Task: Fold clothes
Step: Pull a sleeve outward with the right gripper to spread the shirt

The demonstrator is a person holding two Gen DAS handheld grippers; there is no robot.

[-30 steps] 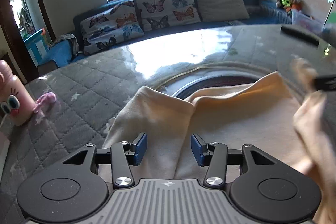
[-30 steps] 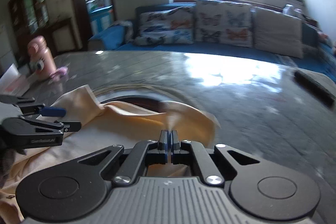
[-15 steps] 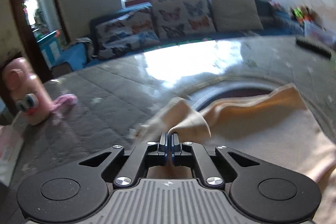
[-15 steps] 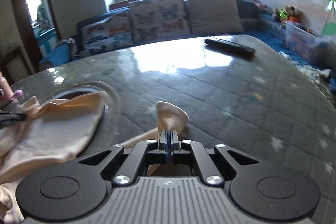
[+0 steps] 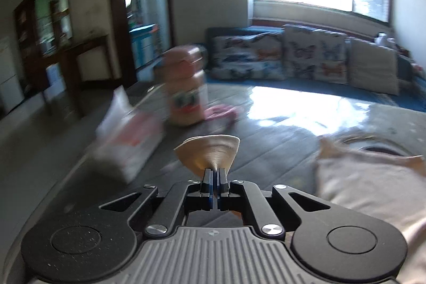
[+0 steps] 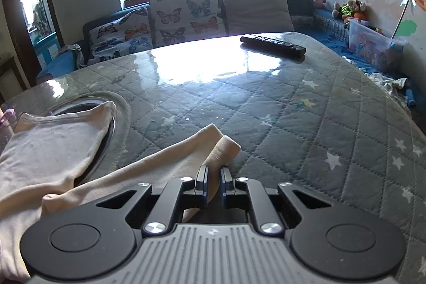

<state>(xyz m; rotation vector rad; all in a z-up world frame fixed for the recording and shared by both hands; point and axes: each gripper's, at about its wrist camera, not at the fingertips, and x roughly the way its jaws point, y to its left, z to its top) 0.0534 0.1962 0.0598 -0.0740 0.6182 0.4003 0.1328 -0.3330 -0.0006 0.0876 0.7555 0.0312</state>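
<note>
In the left wrist view my left gripper (image 5: 214,173) is shut on a corner of the cream garment, and the pinched cloth (image 5: 210,151) fans out just above the tips. The rest of the garment (image 5: 367,185) lies to the right, blurred. In the right wrist view my right gripper (image 6: 213,172) has its jaws opening, a narrow gap showing. The garment's sleeve cuff (image 6: 223,148) lies between them, flat on the table cover. The garment body (image 6: 53,143) spreads at the left.
A pink bottle (image 5: 186,92) and a white-and-red packet (image 5: 130,135) stand close ahead of the left gripper. A black remote (image 6: 271,43) lies at the far side of the grey quilted table cover (image 6: 306,124). A sofa with butterfly cushions (image 6: 183,15) lines the back.
The left gripper shut on a garment corner and swung left and up toward the pink bottle. The right gripper carried the sleeve rightward, set it on the table, and its jaws parted slightly.
</note>
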